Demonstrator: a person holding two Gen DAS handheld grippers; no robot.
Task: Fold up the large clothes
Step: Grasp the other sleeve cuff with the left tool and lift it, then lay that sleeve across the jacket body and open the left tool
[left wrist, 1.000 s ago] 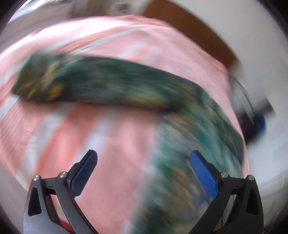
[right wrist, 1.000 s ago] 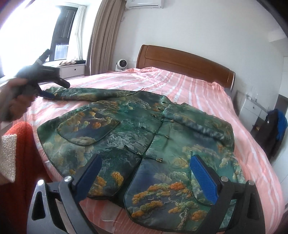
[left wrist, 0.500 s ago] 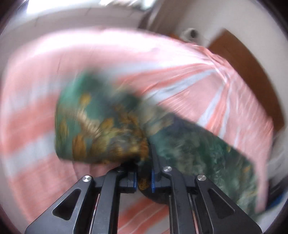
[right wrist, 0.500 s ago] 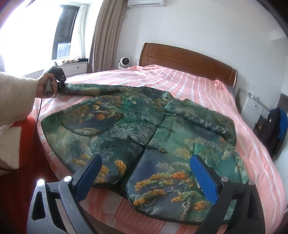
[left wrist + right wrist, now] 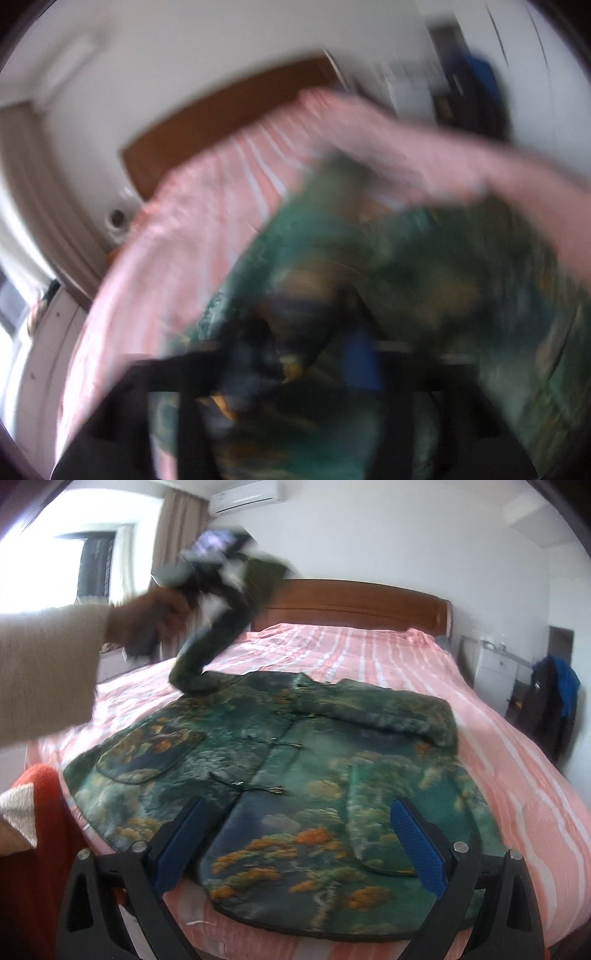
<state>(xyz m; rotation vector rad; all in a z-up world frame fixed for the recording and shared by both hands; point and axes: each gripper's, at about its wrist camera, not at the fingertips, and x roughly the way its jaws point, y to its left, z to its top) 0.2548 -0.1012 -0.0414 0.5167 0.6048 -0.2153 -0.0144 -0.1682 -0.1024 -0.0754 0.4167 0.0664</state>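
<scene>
Here, the right gripper point(image 5: 295, 843) hovers with jaws spread wide and empty over the near hem of a green brocade jacket point(image 5: 295, 768), which lies front-up on a pink striped bedspread point(image 5: 461, 709). Farther back, a hand point(image 5: 155, 616) in a cream sleeve point(image 5: 48, 664) lifts the left gripper point(image 5: 236, 579), the jacket's sleeve point(image 5: 210, 650) rising with it; its jaws are opening, though blur hides whether cloth sits between them. Behind stands a wooden headboard point(image 5: 351, 605).
</scene>
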